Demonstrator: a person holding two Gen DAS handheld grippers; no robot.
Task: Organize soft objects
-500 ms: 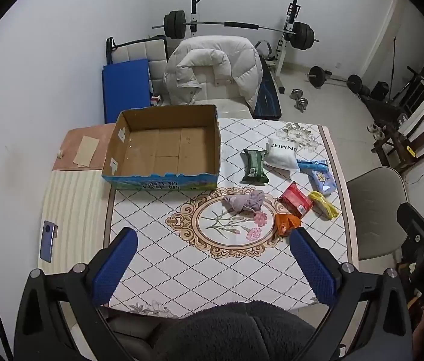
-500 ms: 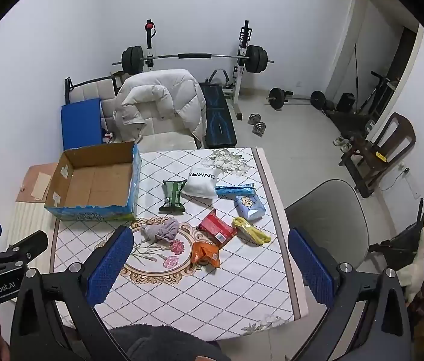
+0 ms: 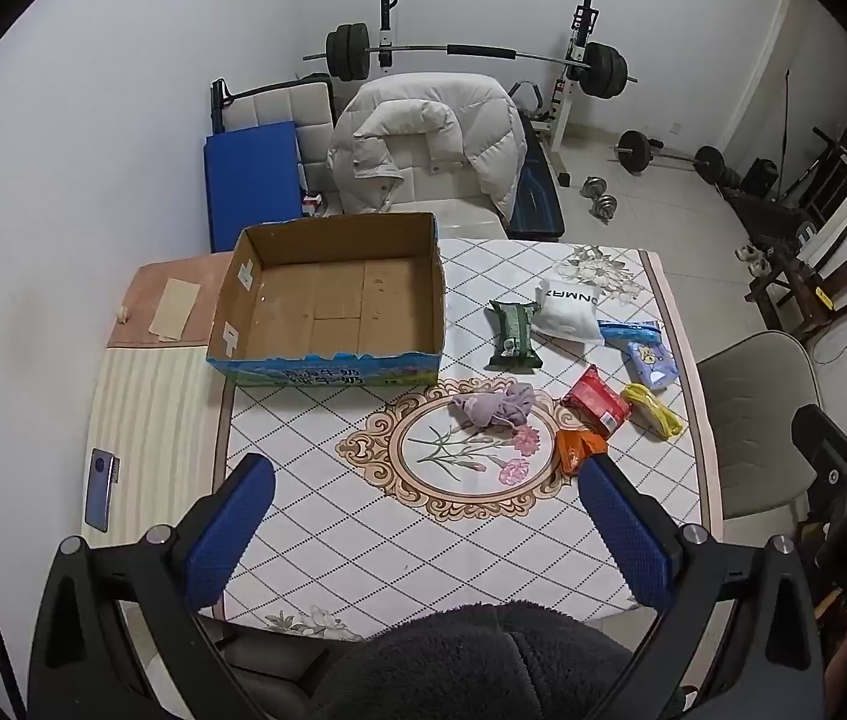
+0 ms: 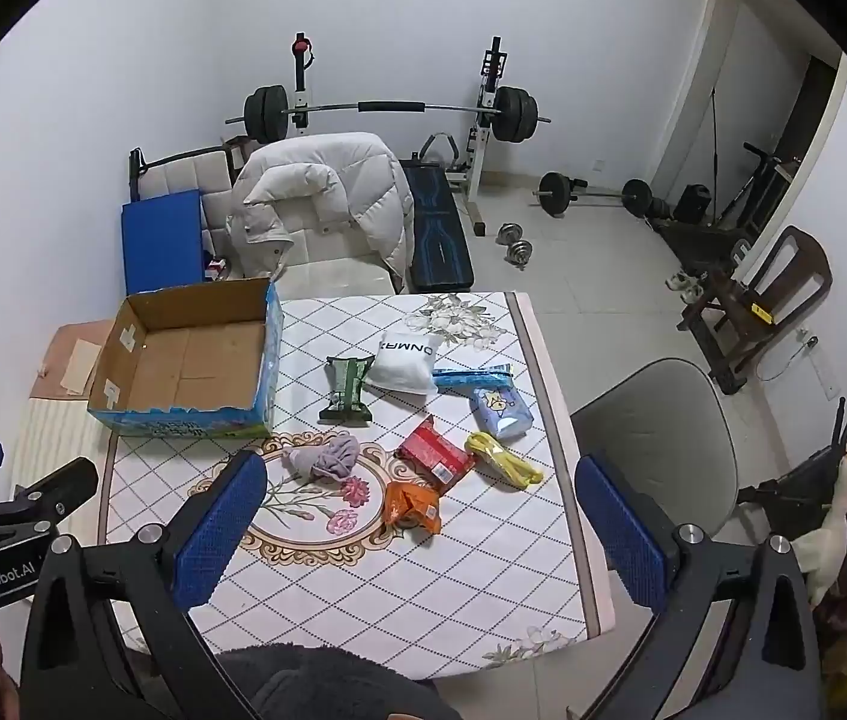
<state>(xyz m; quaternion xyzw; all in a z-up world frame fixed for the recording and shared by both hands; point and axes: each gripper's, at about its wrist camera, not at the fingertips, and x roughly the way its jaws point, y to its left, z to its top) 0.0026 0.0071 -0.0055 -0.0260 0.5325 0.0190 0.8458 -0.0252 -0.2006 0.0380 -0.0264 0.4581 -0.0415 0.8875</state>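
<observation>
jaws apart both grippers; 1 box [image 3: 327, 306], 8 soft items.

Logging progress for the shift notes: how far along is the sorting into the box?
Nothing looks done: the cardboard box is empty. Nothing is in hand: the left gripper and right gripper are both open above the table. Left: the purple cloth, green pack, white pouch and the other packets.

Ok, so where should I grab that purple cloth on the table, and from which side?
Take the purple cloth at its bunched middle, the thickest heap, coming straight down from above. It lies crumpled and loose on the table, apart from the packets, so open claw fingers can likely close across the mound without snagging anything.
</observation>
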